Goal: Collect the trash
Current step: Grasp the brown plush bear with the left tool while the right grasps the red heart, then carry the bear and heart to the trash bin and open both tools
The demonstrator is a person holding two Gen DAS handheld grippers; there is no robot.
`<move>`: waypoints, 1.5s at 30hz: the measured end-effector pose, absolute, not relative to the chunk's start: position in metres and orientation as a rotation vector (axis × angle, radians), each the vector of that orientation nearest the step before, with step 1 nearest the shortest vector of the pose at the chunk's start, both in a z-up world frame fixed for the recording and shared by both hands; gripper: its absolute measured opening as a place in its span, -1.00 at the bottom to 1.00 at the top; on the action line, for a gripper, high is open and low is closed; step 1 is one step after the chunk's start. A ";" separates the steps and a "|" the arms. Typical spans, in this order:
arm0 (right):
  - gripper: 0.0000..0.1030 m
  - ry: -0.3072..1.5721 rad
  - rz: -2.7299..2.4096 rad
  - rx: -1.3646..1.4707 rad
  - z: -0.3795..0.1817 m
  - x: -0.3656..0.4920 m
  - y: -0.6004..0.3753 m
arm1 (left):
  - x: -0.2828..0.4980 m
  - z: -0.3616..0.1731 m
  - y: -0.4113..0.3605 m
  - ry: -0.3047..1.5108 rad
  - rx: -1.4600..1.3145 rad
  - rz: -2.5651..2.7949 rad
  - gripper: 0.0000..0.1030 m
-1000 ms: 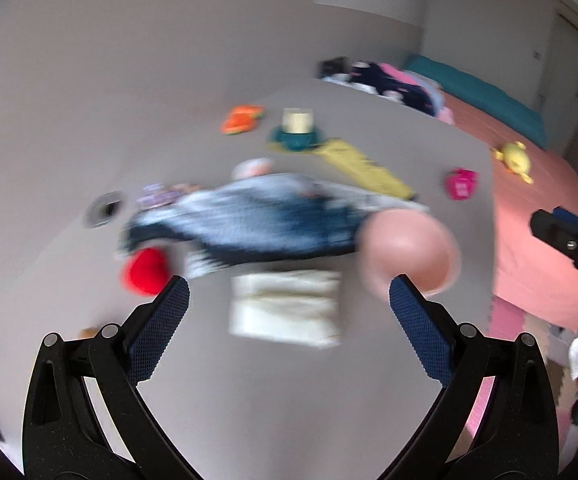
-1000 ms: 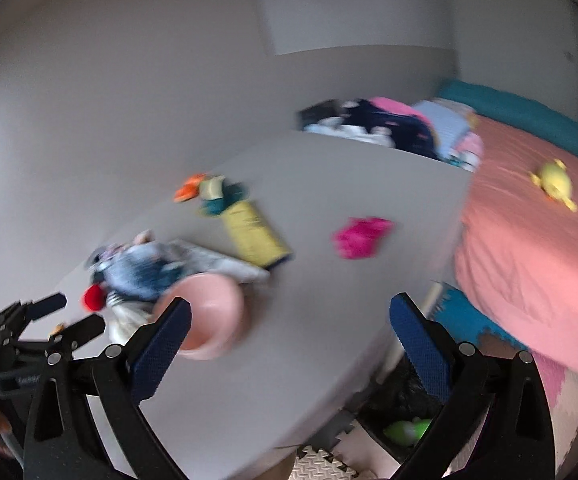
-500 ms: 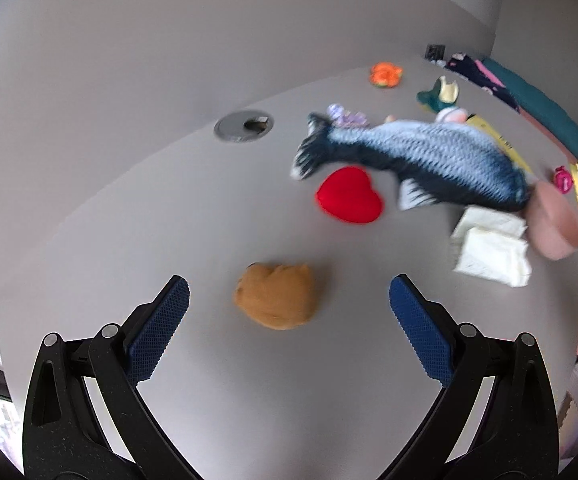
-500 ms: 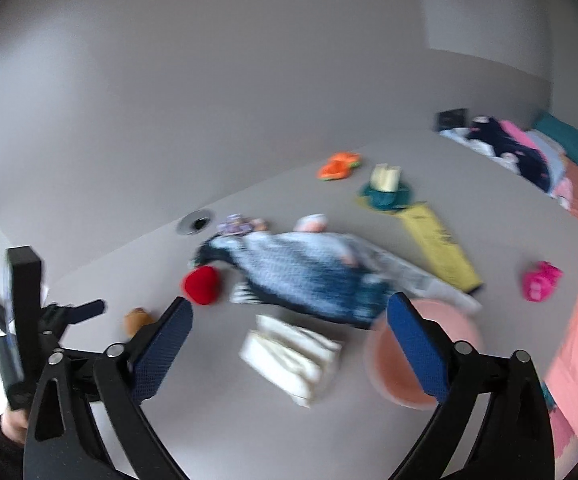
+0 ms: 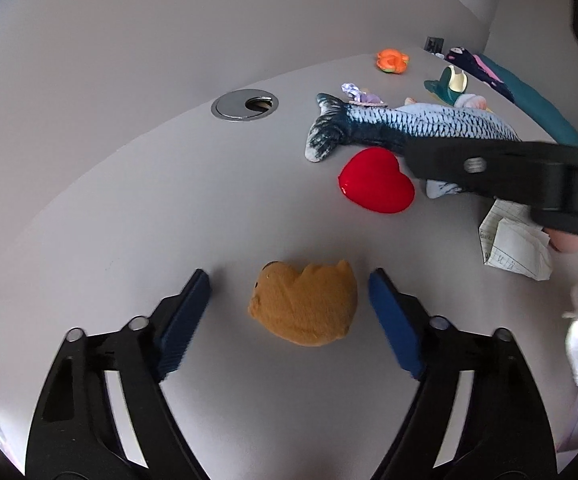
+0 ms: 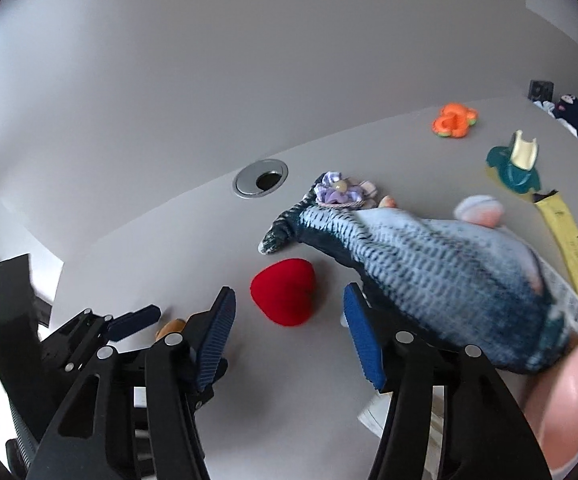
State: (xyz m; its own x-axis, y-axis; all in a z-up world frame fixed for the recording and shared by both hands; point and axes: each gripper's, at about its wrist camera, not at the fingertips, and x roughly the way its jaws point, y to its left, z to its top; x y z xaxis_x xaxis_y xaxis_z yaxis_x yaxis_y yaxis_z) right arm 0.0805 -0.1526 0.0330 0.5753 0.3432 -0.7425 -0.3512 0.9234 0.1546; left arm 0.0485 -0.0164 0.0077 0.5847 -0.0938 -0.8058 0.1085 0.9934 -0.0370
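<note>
both tongs are staying open: left tongs (image 5: 289, 304) around a brown plush toy (image 5: 305, 306), right tongs (image 6: 289, 320) near a red heart (image 6: 283, 291) on the grey table (image 5: 149, 200).

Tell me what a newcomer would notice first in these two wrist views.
The long blue plush fish stretches across the grey table, with a glossy red heart lying just in front of its tail. Nearer, a brown plush toy sits between the open fingers of the left gripper, not yet touched. The right gripper is open too, aimed at the heart, and folded paper lies at the right.
</note>
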 end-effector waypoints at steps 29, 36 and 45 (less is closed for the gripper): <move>-0.50 0.789 0.429 0.090 0.073 0.030 -0.220 | 0.028 0.044 -0.072 0.868 0.096 -0.187 -0.11; -0.50 0.728 0.369 0.155 0.092 -0.001 -0.293 | 0.018 0.073 -0.137 0.825 0.134 -0.273 -0.11; -0.50 0.672 0.218 0.241 0.089 -0.043 -0.408 | 0.000 0.079 -0.249 0.816 0.204 -0.449 -0.11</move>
